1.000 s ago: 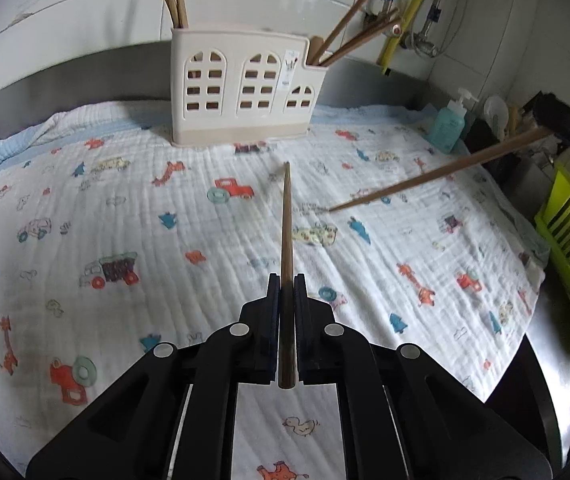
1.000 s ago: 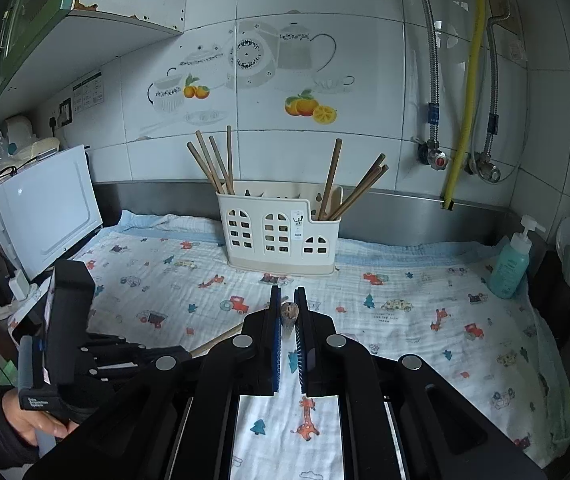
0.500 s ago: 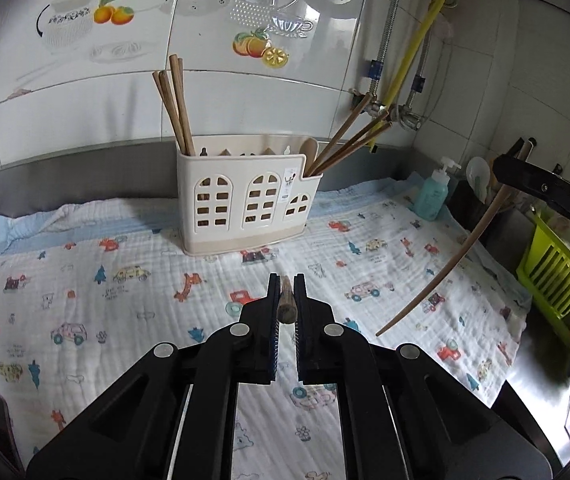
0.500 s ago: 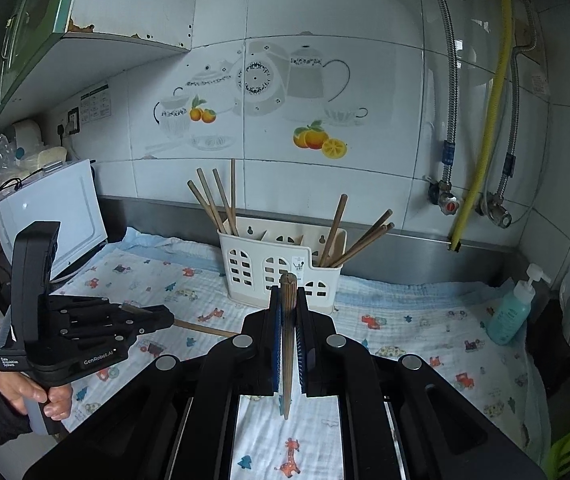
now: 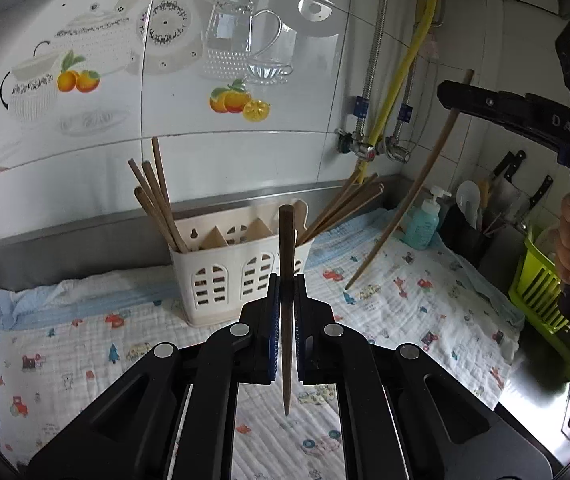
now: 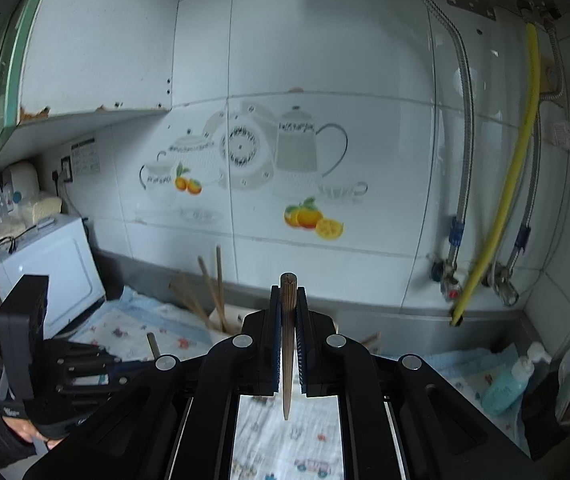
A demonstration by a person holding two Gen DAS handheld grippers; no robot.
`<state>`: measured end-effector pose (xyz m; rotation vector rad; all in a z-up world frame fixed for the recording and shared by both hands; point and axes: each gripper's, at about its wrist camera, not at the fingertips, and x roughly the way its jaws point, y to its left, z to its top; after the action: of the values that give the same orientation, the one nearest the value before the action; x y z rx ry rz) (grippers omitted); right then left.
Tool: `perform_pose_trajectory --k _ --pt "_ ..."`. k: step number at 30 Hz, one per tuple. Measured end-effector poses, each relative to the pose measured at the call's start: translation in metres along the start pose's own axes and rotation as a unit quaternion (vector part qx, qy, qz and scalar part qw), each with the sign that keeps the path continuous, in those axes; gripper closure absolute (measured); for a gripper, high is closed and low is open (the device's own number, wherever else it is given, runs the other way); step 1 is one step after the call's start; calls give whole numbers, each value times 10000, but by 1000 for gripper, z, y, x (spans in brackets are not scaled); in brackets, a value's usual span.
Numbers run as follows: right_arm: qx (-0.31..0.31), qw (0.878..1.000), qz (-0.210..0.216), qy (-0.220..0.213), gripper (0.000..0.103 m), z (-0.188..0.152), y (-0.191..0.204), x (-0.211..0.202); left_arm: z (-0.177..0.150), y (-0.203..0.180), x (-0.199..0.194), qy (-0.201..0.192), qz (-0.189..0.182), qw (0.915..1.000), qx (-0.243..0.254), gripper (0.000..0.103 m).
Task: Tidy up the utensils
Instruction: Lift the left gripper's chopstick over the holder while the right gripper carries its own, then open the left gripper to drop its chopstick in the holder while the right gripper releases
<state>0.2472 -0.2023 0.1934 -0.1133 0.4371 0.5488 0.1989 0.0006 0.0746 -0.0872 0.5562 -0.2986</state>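
Note:
My left gripper [image 5: 286, 280] is shut on a dark wooden chopstick [image 5: 286, 248], held upright with its thick end up, in front of the cream utensil caddy [image 5: 241, 270]. The caddy stands on the printed cloth [image 5: 425, 296] with several chopsticks leaning in its left and right compartments. My right gripper [image 6: 288, 292] is shut on another chopstick [image 6: 287, 340], held upright and high. In the left wrist view that gripper [image 5: 497, 108] is at upper right, its chopstick [image 5: 409, 204] hanging down toward the cloth right of the caddy. The caddy is mostly hidden in the right wrist view.
A blue soap bottle [image 5: 423, 220], knives and a green drying rack [image 5: 541, 284] stand at the right. A white microwave [image 6: 49, 264] sits at the left. Hoses and a yellow pipe [image 6: 501, 208] hang on the tiled wall behind.
Both grippers have risen and tilted up, swinging their chopsticks from lying forward to upright. The right gripper has lifted well above the caddy.

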Motion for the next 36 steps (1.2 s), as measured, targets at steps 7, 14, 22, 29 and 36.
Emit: perform_pose_trajectory --k 7,14,22,29,36 --pt "0 9998 -147 -146 97 31 -5 34 47 2 -13 -403 156 9990 149 98" --pt "222 9994 -251 -122 97 39 -19 75 103 5 -24 -958 410 9942 276 98" --pt "132 9988 -368 285 97 18 -23 120 137 18 -3 -1163 704 9905 222 98" --pt "107 9979 -337 536 96 3 -27 132 131 29 31 -846 903 9922 115 98" --pt "86 9977 -353 579 96 0 -29 131 117 43 53 -481 855 9952 -76 97"
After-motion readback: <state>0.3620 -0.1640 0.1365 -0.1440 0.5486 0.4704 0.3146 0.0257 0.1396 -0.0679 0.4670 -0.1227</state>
